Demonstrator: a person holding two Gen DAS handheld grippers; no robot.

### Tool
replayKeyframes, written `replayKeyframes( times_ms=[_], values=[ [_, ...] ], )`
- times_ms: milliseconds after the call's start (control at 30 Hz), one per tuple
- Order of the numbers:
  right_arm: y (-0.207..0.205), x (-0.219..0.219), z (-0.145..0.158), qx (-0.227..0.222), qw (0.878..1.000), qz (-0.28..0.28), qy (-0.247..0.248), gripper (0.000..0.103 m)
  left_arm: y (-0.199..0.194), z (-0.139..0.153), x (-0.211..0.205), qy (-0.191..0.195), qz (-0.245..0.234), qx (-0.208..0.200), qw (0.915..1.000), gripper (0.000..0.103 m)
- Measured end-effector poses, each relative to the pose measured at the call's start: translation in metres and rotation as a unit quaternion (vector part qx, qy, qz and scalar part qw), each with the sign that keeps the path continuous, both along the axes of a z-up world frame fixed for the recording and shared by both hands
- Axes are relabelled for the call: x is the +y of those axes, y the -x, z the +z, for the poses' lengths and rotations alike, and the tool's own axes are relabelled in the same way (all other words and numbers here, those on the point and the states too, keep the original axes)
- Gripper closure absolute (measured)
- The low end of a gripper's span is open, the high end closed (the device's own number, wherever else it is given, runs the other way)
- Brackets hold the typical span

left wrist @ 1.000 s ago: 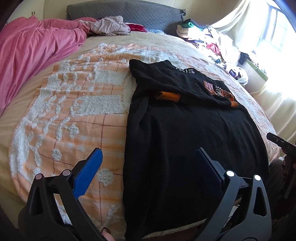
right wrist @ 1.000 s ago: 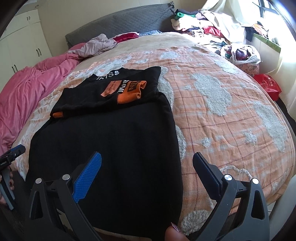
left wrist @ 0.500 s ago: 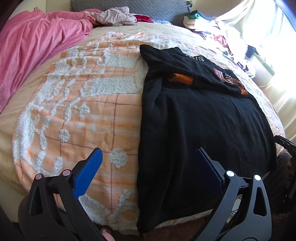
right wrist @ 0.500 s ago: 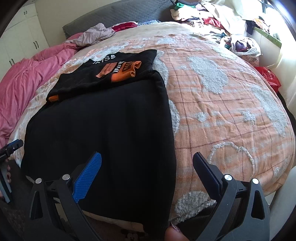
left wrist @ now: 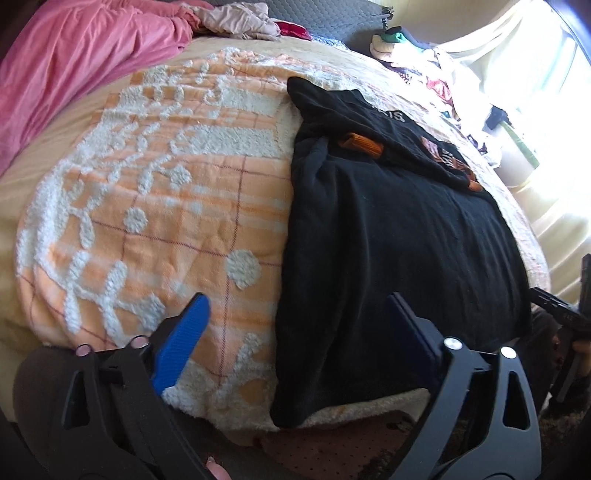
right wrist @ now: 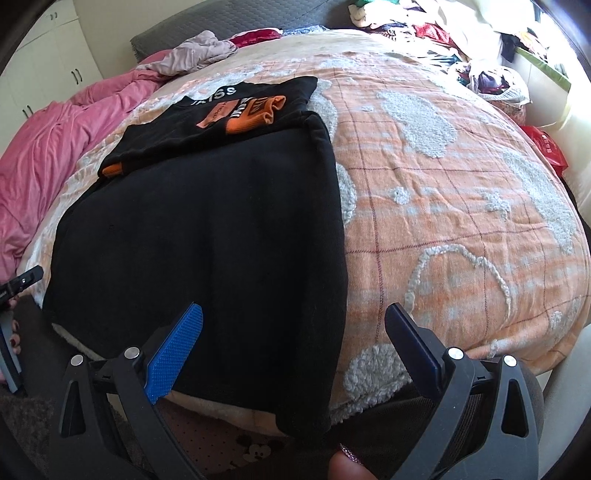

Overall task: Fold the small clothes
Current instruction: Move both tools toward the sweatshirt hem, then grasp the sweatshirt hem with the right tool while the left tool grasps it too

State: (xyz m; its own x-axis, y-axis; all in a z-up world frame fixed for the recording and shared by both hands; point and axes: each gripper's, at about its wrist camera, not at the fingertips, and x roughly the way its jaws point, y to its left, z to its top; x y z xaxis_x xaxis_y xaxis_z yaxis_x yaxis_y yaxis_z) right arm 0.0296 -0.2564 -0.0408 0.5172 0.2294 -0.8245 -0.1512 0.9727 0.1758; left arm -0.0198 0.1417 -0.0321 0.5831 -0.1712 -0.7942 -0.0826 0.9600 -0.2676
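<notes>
**Both grippers held wide over the hem of the black garment**

Left gripper (left wrist: 295, 332), black-framed with blue ribbed pads, is seen at the bottom of its own frame with its jaws closing; the near left corner of the black knit sweatshirt (left wrist: 388, 240) lies between them, but no pad presses on it. Right gripper (right wrist: 293, 332) is seen at the bottom of its frame with jaws spread apart, the garment's near right edge between the pads, ungripped.

The sweatshirt is spread flat across the middle of both frames on the orange-and-white checked tufted blanket (right wrist: 461, 221), its hem hanging over the bed's near edge. Its upper part is folded down, an orange cuff (left wrist: 360, 144) and orange print (right wrist: 243, 112) being shown. A crumpled pink duvet (left wrist: 74, 55) is seen at upper left, and a pile of mixed clothes (right wrist: 443, 33) at upper right.
</notes>
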Motion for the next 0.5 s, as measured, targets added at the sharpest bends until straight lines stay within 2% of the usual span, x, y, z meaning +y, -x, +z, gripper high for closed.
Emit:
replayKeyframes(
  times_ms=[67,167,333,500],
  values=[
    [0.003,0.001,-0.001,0.003,1.0,0.004,0.0,0.005,0.003,-0.003,-0.002,0.013,-0.009,0.009,0.9998,0.039],
    [0.006,0.002,-0.003,0.012,1.0,0.012,-0.005,0.005,0.004,-0.011,-0.008,0.021,-0.023,0.026,0.9992,0.047],
    [0.009,0.009,-0.009,0.025,0.999,0.025,0.014,0.005,0.007,-0.026,-0.016,0.026,-0.028,0.05,0.998,0.047],
    [0.009,0.01,-0.012,0.038,0.999,0.032,0.022,0.005,0.01,-0.03,-0.022,0.023,-0.033,0.048,0.998,0.043]
  ],
)
